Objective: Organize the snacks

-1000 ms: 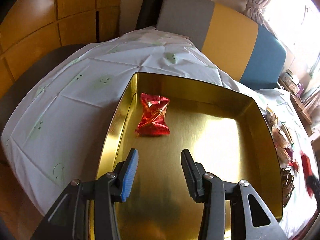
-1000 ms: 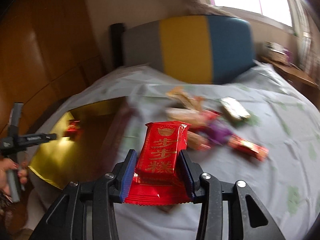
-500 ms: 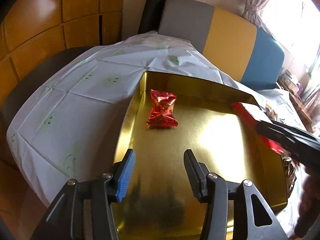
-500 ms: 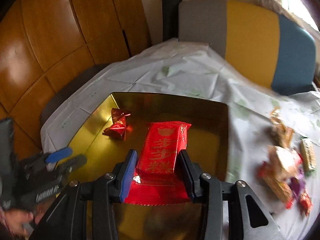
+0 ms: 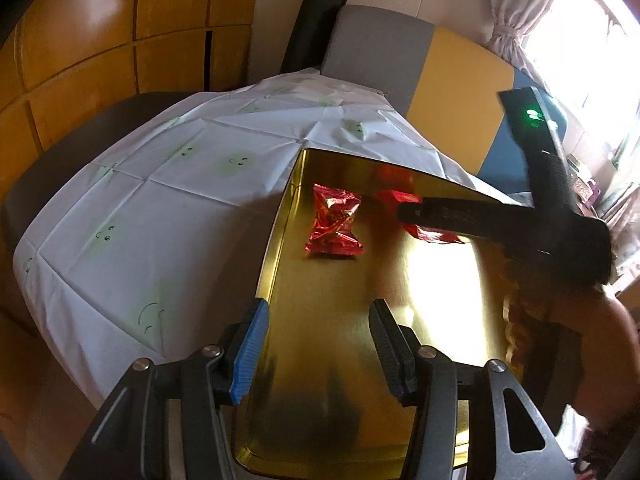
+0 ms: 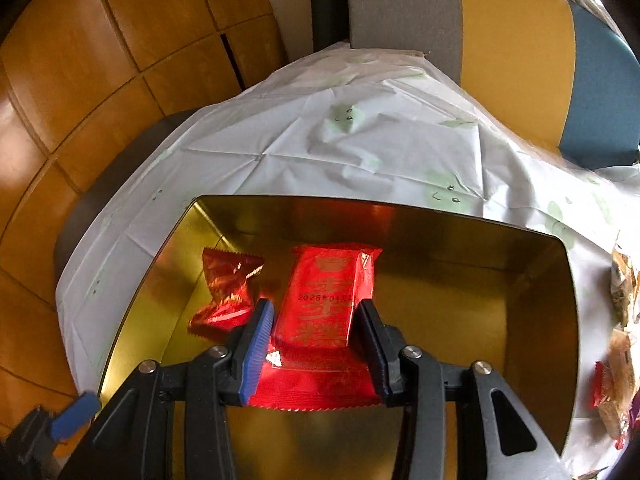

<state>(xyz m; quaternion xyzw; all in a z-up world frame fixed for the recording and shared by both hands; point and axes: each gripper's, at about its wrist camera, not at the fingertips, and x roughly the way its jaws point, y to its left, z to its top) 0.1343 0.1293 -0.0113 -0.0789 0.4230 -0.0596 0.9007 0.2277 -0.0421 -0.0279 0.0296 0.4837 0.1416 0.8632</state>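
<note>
My right gripper [image 6: 314,344] pinches the red snack packet [image 6: 326,300] over the gold tin [image 6: 536,320]; my left gripper [image 5: 316,348] has just been widening, empty. Released carelessly, the packet may land atop the foil-wrapped candy [image 6: 226,292] just beside it

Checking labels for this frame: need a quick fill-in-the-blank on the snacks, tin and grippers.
1. The right gripper is shut on a red ____.
2. A crinkled red candy already lies inside the ____ tin.
3. The left gripper holds ____.
4. The tin sits on a ____ tablecloth.

Answers: packet; gold; nothing; white
</note>
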